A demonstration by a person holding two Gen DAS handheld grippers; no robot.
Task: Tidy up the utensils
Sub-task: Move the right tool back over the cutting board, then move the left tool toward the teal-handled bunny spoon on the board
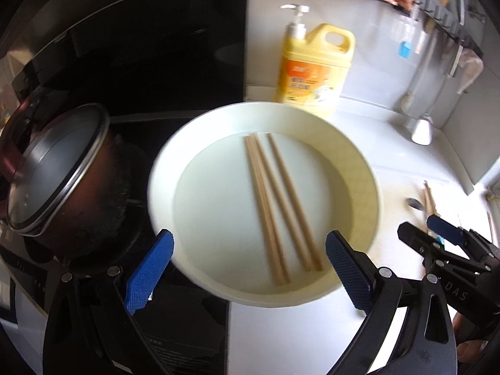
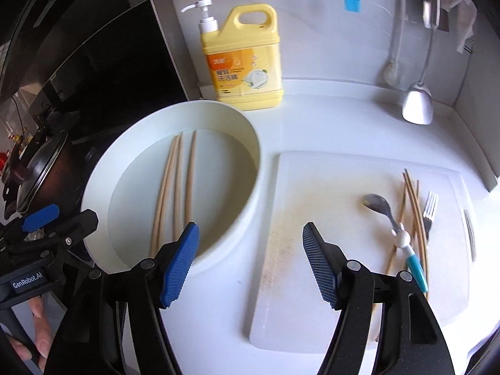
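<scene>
**Both claws open over bowl and board**

Your left claw gapes wide and holds nothing at the near rim of the white bowl; three chopsticks lie inside. Your right claw is equally spread and bare. Beyond it, on the cutting board, lie a spoon, more chopsticks and a fork.

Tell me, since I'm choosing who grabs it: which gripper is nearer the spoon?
Right. The right gripper hovers over the cutting board where the spoon lies; the left gripper is over the bowl.
</scene>
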